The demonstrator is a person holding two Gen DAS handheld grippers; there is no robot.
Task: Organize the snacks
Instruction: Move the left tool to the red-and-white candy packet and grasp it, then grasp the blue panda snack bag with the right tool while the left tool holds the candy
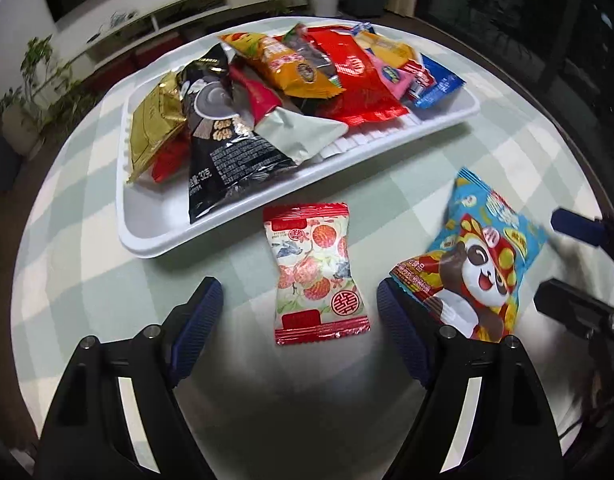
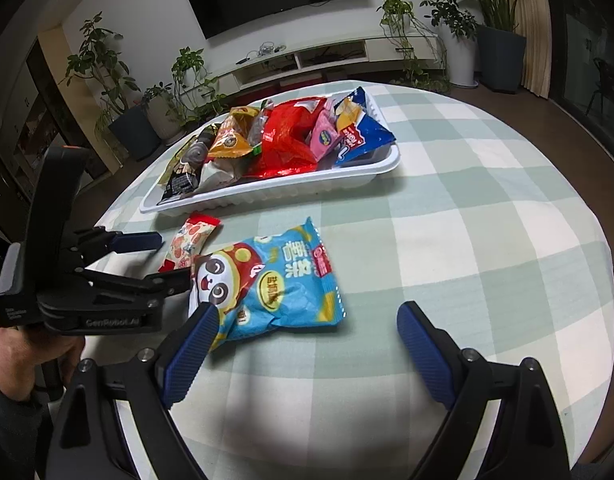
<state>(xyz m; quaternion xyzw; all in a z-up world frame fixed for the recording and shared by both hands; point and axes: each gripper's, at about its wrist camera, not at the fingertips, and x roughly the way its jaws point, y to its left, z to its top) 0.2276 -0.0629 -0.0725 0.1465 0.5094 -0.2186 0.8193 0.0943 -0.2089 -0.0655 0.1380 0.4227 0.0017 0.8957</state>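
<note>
Two packets lie before the white tray [image 1: 147, 240]: lychee-print packet [image 1: 317, 272] between the left gripper's [image 1: 299, 308] open fingers, panda packet [image 2: 267, 284] beside the right gripper's [image 2: 307, 336] open fingers.

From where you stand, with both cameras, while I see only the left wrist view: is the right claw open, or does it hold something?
Observer: It is open. The right claw holds nothing. The panda bag lies flat, close beside its left finger.
Operator: Does my left claw touch that bag?
Observer: In the right wrist view, one finger of the left claw reaches the bag's edge. I cannot tell if it presses.
Operator: Are more loose snacks to the right of the bag?
Observer: No. Only bare checked cloth shows there.
</note>
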